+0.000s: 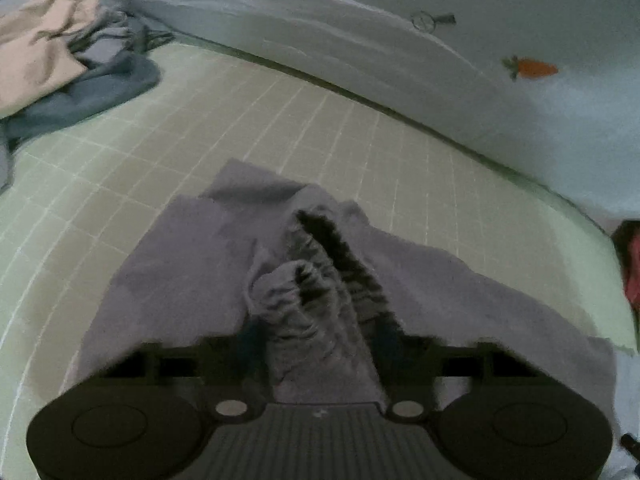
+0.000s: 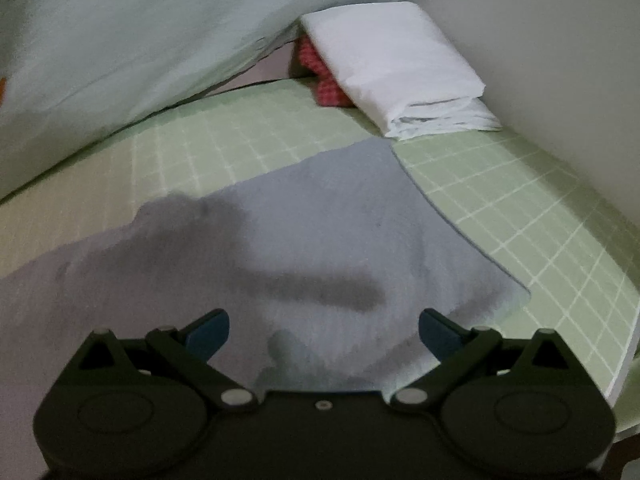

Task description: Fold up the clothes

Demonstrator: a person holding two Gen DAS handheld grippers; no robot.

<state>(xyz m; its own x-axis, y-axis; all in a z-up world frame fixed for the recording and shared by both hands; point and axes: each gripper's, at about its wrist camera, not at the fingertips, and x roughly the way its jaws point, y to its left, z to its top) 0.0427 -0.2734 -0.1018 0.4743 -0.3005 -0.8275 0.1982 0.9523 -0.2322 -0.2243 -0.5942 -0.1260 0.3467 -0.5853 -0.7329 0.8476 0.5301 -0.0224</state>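
1. Far left, left wrist view: loose heap of clothes [image 1: 60, 60] on the mat's edge. Beige piece on top, blue-grey piece under it, dark fringe between. Blurred; exact items cannot be told.
2. Green grid mat [image 1: 280, 120] covers the work surface. Pale cloth backdrop [image 1: 360, 20] rises behind it, with a small carrot figure [image 1: 530, 68] on its right part.
3. Centre, left wrist view: grey garment [image 1: 180, 260] lies on the mat, spread to both sides of the claw.
4. Left gripper [image 1: 316, 332]: fingers drawn in on a bunched ridge of the grey garment, cloth gathered between them and standing up in folds. Finger pads mostly hidden by fabric.
5. Right edge of the same view: a bit of red fabric, cut off by the frame.
6. Right wrist view: the grey garment [image 2: 320, 220] lies flat on the green grid mat [image 2: 500, 200], one corner pointing away toward the far side. A dark shadow crosses it.
7. Right gripper [image 2: 324, 332]: jaws spread wide, blue pads [image 2: 208, 334] well apart, nothing between them. It hovers low over the garment's near part; contact cannot be told.
8. Far right, back corner: folded white cloth [image 2: 392, 64] resting partly on a red knitted item [image 2: 320, 88], against the wall.
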